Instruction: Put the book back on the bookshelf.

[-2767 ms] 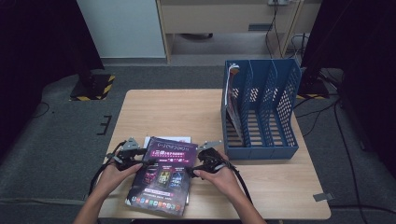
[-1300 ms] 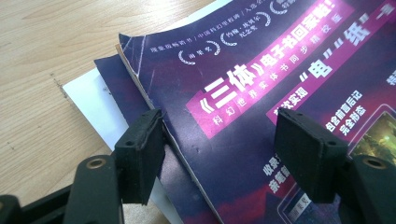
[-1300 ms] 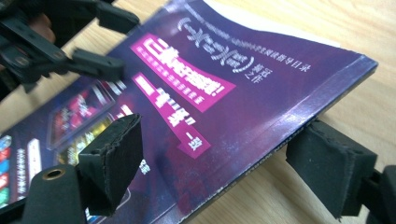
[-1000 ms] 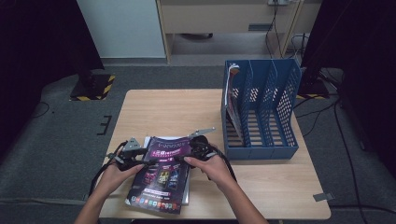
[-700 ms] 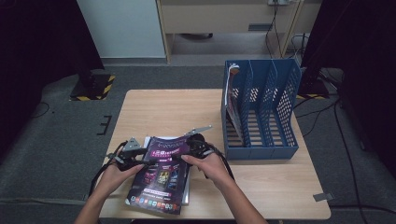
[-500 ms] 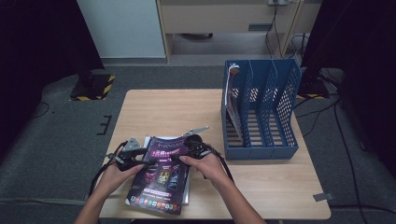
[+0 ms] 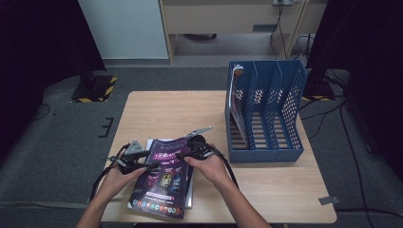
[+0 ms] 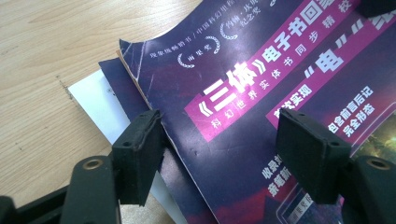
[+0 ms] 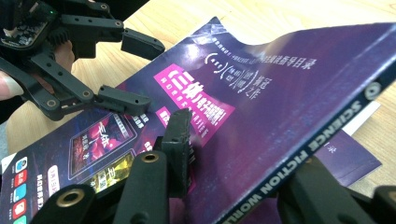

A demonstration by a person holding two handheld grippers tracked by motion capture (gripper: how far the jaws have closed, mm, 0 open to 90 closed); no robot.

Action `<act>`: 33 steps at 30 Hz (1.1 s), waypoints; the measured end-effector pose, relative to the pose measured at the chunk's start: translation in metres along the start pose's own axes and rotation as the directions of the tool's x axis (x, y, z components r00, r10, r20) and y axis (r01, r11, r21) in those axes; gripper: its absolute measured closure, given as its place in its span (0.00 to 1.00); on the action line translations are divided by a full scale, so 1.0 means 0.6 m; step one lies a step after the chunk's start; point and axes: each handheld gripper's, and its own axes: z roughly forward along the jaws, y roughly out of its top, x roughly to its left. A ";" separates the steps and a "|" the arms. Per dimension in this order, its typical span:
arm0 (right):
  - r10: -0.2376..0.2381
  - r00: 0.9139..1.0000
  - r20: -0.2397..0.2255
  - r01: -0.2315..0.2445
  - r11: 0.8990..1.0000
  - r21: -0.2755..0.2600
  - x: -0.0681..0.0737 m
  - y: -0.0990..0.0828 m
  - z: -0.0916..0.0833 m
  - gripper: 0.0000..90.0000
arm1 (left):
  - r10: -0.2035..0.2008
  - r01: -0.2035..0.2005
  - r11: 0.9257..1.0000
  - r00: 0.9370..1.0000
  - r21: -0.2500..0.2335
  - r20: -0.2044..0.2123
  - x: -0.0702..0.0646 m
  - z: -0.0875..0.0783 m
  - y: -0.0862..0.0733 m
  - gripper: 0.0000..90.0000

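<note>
A purple magazine tops a small stack at the table's front left. My right gripper is at its spine side. The jaws have just been closing, with one pad on the cover and the other under the raised spine, so they pinch the magazine. My left gripper stands open over the cover's far left corner, one jaw at the magazine's edge and the other above the cover.
Under the top magazine lie another purple magazine and a white sheet. A blue file rack stands at the table's right, with a magazine upright in its leftmost slot. Bare wood table lies behind the stack.
My right hand has shifted left from beside the stack onto the magazine's spine edge, and that edge now stands raised. The left hand has stayed put.
</note>
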 end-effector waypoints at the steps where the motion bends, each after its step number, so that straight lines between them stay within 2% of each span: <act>1: -0.002 1.000 0.004 0.002 1.000 -0.007 0.002 0.002 0.000 0.74 | -0.001 0.001 1.000 1.000 -0.001 -0.001 0.000 0.000 0.000 0.34; 6: -0.010 1.000 -0.003 0.010 1.000 -0.026 0.006 0.019 -0.008 0.79 | -0.007 0.007 1.000 1.000 -0.018 -0.023 0.002 -0.006 0.005 0.29; 13: -0.021 1.000 0.014 0.021 0.998 -0.054 0.006 0.055 -0.025 0.85 | 0.010 -0.011 1.000 0.999 -0.024 -0.051 0.003 -0.012 0.011 0.18; 17: -0.030 0.999 0.021 0.032 0.997 -0.069 0.004 0.076 -0.038 0.88 | -0.006 0.003 0.998 0.999 -0.062 -0.048 0.009 -0.024 0.024 0.13; 21: -0.052 0.999 0.017 0.053 0.995 -0.085 0.007 0.096 -0.047 0.91 | -0.032 0.028 0.996 0.998 -0.086 -0.046 0.021 -0.035 0.039 0.08; 26: -0.069 0.998 0.014 0.070 0.992 -0.105 0.013 0.115 -0.060 0.93 | -0.020 0.016 0.995 0.999 -0.098 -0.041 0.043 -0.052 0.059 0.06; 33: -0.086 0.996 0.033 0.089 0.987 -0.132 0.020 0.139 -0.081 0.94 | -0.020 0.016 0.991 0.999 -0.132 -0.030 0.063 -0.072 0.084 0.05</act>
